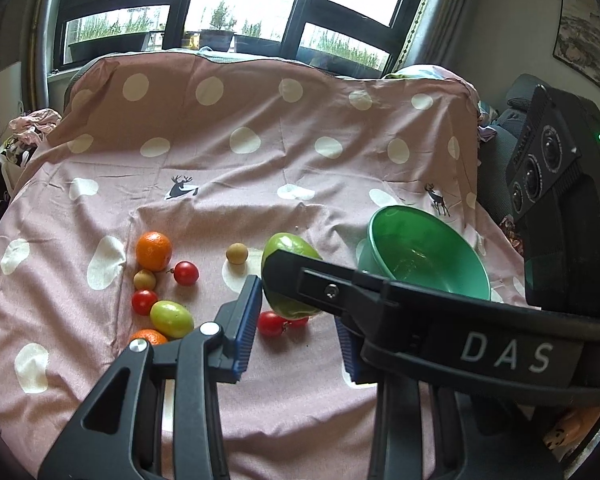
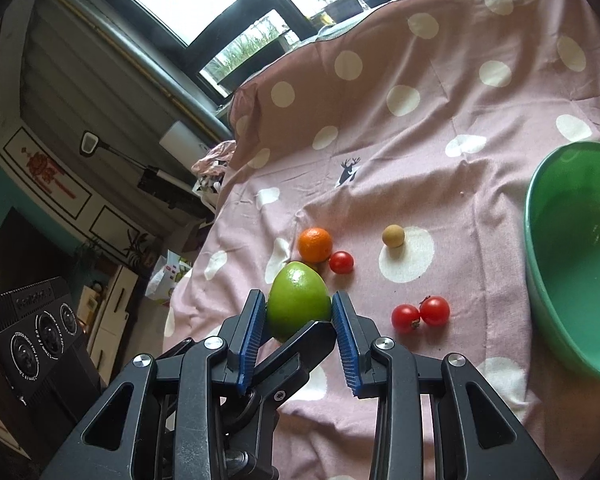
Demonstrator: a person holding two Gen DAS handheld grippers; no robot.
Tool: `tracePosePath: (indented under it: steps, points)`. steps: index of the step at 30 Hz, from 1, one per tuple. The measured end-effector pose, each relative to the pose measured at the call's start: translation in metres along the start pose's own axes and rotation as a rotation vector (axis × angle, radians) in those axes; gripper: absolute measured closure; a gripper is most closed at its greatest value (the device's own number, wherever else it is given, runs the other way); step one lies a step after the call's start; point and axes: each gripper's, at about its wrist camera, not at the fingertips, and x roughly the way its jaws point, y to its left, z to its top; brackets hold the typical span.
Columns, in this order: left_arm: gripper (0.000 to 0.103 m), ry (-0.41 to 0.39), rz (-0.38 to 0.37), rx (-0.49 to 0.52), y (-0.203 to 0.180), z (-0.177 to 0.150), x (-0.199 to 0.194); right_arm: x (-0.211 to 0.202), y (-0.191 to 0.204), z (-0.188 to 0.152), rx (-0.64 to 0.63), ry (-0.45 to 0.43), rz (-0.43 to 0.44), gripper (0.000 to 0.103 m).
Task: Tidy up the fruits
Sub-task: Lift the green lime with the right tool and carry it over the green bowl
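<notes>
Between the ribbed blue pads of the right gripper (image 2: pixel 299 330) sits a large, smooth, egg-shaped green fruit (image 2: pixel 298 305), clamped across its widest part and, by the look of it, raised clear of the pink cotton cloth with white dots (image 2: pixel 380 152) that covers the table. Seen from the left wrist, the same fruit (image 1: pixel 290 250) is partly hidden behind the right tool's black finger. The left gripper (image 1: pixel 296 322) is nearly shut, and its pads hold nothing that can be seen. A wide, mint-green plastic bowl (image 2: pixel 540 264) stands empty to the right of the fruit, near but not touching it. Scattered on the cloth are a round orange (image 2: pixel 315 244), a small tan ball-shaped fruit (image 2: pixel 393 236) and a pair of glossy red cherry tomatoes (image 2: pixel 420 314). The green fruit looks firm and fairly heavy for its size, with a waxy skin that could slide on the pads; holding at the broad middle, as now, seems the safest place. The tomatoes look soft and thin-skinned, so they would need a gentler squeeze.
</notes>
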Motion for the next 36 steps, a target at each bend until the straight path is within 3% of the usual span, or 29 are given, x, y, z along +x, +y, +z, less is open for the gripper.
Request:
tracePosePath:
  steps: [30,36]
  points:
    - [0.07,-0.04,-0.07,0.17,-0.089,0.029,0.016,-0.08,-0.053,0.013,0.116,-0.197,0.001,0.066]
    - [0.07,-0.039,-0.115,0.197,-0.109,0.033,0.029,-0.094,-0.07,0.016,0.158,-0.238,-0.023,0.066]
